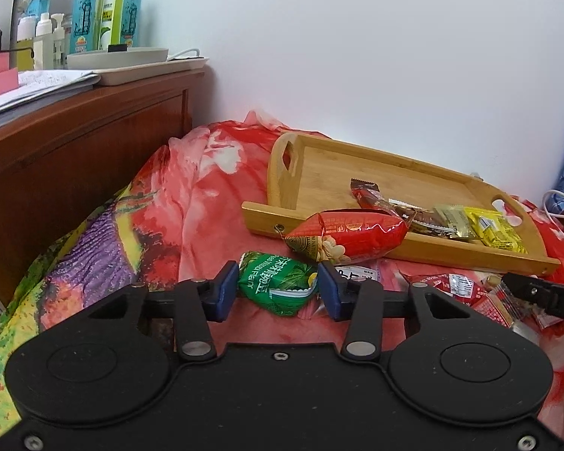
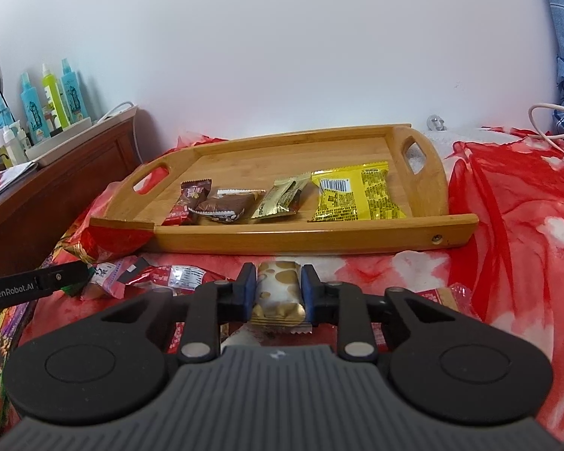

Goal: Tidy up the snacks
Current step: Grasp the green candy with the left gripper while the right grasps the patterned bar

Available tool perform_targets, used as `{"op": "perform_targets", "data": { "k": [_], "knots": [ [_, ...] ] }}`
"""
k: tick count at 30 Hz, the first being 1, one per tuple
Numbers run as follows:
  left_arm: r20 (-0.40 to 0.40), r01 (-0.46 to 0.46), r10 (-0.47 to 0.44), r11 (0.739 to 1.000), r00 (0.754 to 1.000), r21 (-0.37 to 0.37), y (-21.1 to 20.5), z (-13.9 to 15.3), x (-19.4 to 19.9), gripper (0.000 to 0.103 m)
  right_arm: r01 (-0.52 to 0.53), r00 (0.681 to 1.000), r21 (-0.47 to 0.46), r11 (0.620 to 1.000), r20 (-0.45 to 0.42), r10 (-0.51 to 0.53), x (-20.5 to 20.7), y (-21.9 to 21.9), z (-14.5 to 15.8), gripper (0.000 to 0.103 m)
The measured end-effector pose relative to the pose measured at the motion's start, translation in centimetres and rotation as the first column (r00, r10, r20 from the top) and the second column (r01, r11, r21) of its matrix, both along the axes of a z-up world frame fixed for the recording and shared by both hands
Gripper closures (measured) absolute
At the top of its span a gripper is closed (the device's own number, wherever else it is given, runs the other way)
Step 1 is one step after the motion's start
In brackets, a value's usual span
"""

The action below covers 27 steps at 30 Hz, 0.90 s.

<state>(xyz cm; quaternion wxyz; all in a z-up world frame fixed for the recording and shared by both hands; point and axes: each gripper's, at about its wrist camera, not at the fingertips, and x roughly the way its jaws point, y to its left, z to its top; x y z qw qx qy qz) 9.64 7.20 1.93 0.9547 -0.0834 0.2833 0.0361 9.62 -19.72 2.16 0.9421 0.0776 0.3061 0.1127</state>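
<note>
My right gripper (image 2: 277, 288) covers the sides of the white-and-gold bar (image 2: 279, 297); my housing hides its near end. My left gripper (image 1: 278, 288) covers both ends of the green packet (image 1: 278, 283). The red pouch (image 1: 347, 239) conceals part of the wooden tray (image 1: 413, 242) front rail. A white-labelled wrapper (image 1: 357, 274) lies mostly behind my blue pad (image 1: 329, 293); its print is unreadable. The yellow packet (image 2: 355, 195) text is too small to read. The bottles (image 1: 109, 11) are cut off at the frame top.
</note>
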Motion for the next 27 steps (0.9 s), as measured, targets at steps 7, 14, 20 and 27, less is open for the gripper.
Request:
{"op": "perform_targets", "data": {
  "k": [7,14,20,27],
  "knots": [
    [0.005,-0.007,0.007,1.0,1.0,-0.002,0.1,0.4,-0.7,0.063,0.007,1.0,-0.002,1.0,0.008,-0.007,-0.4,-0.1,0.5,0.075],
    [-0.006,-0.01,0.01,0.999,1.0,0.039,-0.3,0.2,-2.0,0.06,0.014,1.0,-0.018,1.0,0.0,-0.014,-1.1,0.0,0.6,0.075],
    [-0.025,-0.001,0.004,0.995,1.0,0.102,-0.8,-0.7,-1.1,0.05,0.017,1.0,-0.033,0.999,-0.02,-0.018,-1.0,0.1,0.0,0.075],
    [-0.036,-0.014,0.018,0.994,0.999,0.104,-0.8,-1.3,-0.6,0.045,0.027,0.999,-0.033,0.999,-0.04,-0.028,-0.4,-0.2,-0.7,0.06]
  ]
}}
